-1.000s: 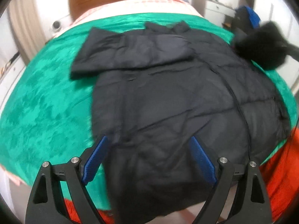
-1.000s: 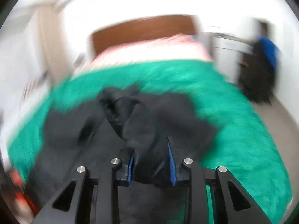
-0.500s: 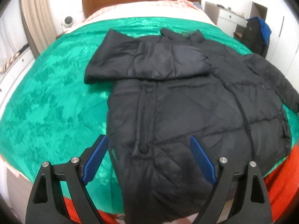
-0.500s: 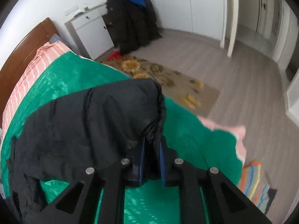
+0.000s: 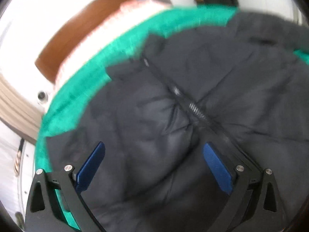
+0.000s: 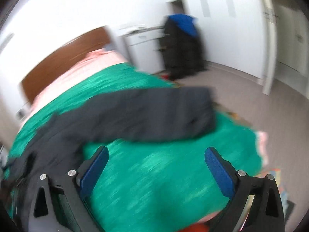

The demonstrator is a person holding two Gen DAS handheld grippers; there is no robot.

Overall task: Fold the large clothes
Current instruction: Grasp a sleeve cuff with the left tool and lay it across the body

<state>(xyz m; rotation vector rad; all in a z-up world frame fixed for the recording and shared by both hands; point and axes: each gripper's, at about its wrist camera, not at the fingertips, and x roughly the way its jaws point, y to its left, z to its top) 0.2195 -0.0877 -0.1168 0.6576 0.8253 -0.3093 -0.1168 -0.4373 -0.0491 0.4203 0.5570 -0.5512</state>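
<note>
A black quilted jacket lies spread on the green bedspread, zipper running diagonally through the left wrist view. My left gripper is open and empty, close above the jacket's front. In the right wrist view the jacket's sleeve lies stretched out to the right over the green bedspread. My right gripper is open and empty, just in front of the sleeve and apart from it. Both views are blurred by motion.
A wooden headboard and pink striped bedding lie at the far end of the bed. A white cabinet and hanging dark clothes with a blue hood stand by the wall. Grey floor lies right of the bed.
My right gripper has opened and let go of the sleeve, which now lies flat on the bedspread. My left gripper has moved in close over the jacket and tilted.
</note>
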